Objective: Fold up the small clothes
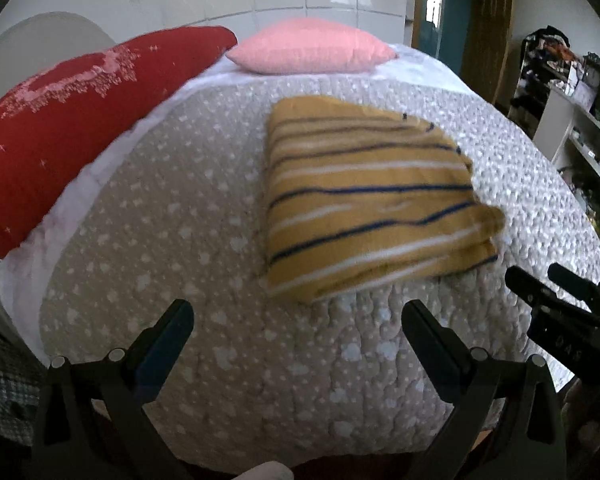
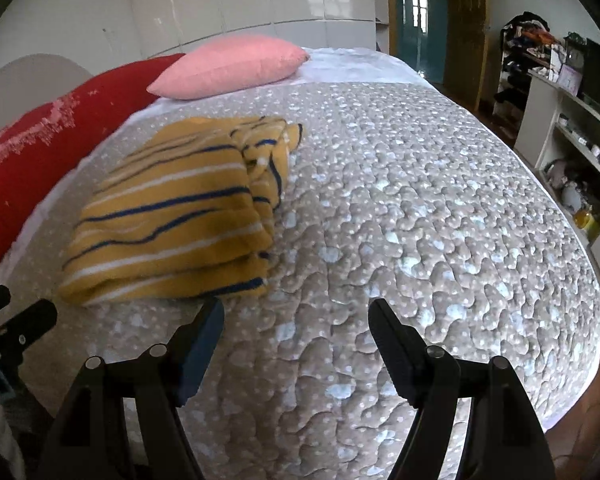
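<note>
garment: folded yellow striped cloth [image 1: 372,200] on the quilted bed cover [image 1: 204,248], near the red pillow [image 1: 60,120] and pink pillow [image 1: 312,46] | left gripper [image 1: 298,320]: spread wide, empty | right gripper [image 2: 296,320]: apart, empty (cloth just beyond) | shelves [image 2: 572,148]: cluttered, contents unclear

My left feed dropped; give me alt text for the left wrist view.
A folded yellow striped garment lies on the quilted bed, ahead of the open, empty left gripper. Red pillow and pink pillow lie beyond; the right gripper shows at right.
</note>
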Demonstrator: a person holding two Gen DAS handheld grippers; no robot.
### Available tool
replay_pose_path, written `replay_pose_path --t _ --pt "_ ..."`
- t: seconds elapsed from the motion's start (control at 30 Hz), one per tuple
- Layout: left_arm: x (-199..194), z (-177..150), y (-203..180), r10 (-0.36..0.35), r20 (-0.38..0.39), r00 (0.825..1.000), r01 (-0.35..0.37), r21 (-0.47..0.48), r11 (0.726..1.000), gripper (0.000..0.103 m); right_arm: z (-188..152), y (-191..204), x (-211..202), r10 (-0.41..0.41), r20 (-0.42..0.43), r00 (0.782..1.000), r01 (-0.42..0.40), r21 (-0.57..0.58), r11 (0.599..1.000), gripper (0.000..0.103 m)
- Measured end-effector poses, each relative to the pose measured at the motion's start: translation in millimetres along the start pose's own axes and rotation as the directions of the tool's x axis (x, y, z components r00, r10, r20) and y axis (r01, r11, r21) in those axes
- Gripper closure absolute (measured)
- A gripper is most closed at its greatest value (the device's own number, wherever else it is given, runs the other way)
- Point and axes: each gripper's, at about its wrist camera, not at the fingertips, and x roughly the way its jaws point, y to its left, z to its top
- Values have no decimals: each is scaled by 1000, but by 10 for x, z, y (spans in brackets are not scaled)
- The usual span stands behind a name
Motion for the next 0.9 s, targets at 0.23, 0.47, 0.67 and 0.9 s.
replay_pose_path --t 0.23,0.47,0.67,0.9 --pt "49 -54 -20 -12 -13 1000 12 4 1000 0 -32 88 66 -28 -9 1000 28 -37 999 24" --pt "60 -59 31 -22 -18 1000 22 -19 1000 0 -45 184 63 -61 8 998 62 -80 995 23" --pt "74 -71 34 -29 -21 999 29 -22 999 0 -42 183 63 -70 14 997 71 -76 995 23" --pt "79 -93 9 -40 -14 999 40 -16 999 0 -40 209 61 -87 25 996 89 -88 992 22"
